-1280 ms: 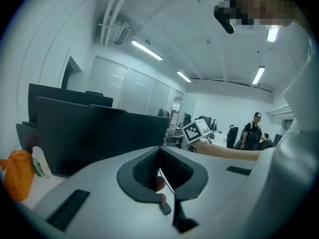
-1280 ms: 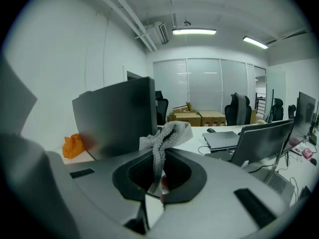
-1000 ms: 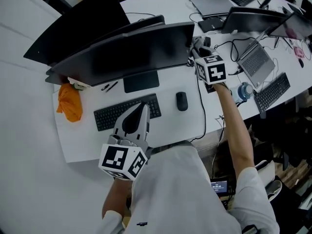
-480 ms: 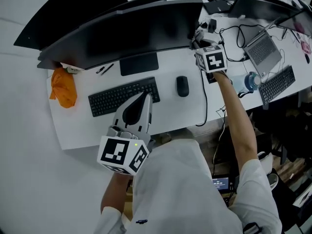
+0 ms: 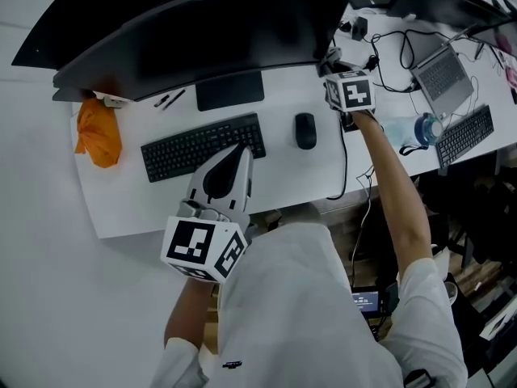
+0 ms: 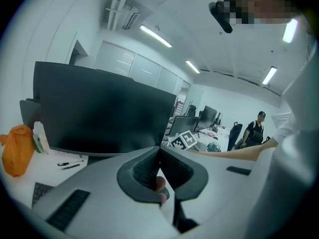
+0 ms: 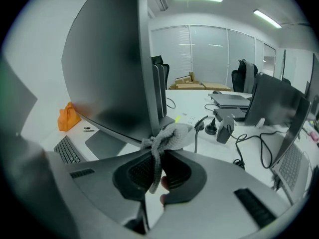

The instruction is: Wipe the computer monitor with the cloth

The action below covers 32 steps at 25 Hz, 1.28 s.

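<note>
Right tool (image 7: 158, 152) clenched on one cloth (image 7: 172, 133) beside monitor (image 5: 226, 31) edge; left tool (image 6: 159, 149) clenched, empty.

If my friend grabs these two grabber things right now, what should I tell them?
Left gripper: shut, empty, held over the desk by the keyboard.
Right gripper: shut on the grey cloth, up at the lower right corner of the monitor.
Done: the cloth is picked up and brought to the screen.
Left: wipe across the screen. Nothing shows how much is clean yet.
</note>
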Motion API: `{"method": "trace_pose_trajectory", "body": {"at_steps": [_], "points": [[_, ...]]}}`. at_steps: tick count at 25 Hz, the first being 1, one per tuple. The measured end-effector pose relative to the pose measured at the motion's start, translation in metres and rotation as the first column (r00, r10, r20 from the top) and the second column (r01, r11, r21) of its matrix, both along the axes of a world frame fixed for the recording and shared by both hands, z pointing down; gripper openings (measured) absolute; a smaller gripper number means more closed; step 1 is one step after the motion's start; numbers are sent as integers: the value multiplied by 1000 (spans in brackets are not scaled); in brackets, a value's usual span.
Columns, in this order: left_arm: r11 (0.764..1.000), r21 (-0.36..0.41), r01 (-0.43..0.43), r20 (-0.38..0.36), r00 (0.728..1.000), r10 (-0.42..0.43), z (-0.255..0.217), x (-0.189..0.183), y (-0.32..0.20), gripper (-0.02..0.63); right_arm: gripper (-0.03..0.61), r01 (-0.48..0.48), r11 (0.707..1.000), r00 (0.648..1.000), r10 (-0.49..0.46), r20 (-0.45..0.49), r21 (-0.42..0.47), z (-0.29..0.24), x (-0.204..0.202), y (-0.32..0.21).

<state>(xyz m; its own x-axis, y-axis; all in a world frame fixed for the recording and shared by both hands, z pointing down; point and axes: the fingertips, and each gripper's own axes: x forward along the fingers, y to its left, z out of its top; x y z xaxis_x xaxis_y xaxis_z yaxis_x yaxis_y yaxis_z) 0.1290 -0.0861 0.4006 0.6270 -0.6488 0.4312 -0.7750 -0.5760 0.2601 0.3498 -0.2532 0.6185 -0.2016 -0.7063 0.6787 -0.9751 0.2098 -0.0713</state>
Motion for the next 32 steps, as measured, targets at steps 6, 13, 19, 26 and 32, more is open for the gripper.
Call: {"method": "trace_pose_trajectory", "body": {"at_steps": [6,13,19,26,32], "points": [[1000,-23,-5,-1,1000,5,8,-5,-1,14,25,-84,996,979,89,185,-35,15,1,4],[999,-33,-16,11,1000,16,11,-11,-3,14,23,-82,995,969,91,228,-48,28,-7,4],[999,-39,-23,15,1000,24,14,-14,-6,14,23,-18,1000,970,21,241,-15,29,-33,1],[999,-35,-12,15,1000,12,10,-26,-12,14,25,42,999,974,-45,221,19,29,-68,-3],[999,-38,-5,13,1000,5,10,-42,-16,14,25,101,994,976,-106,189,35,31,-101,-7]]}}
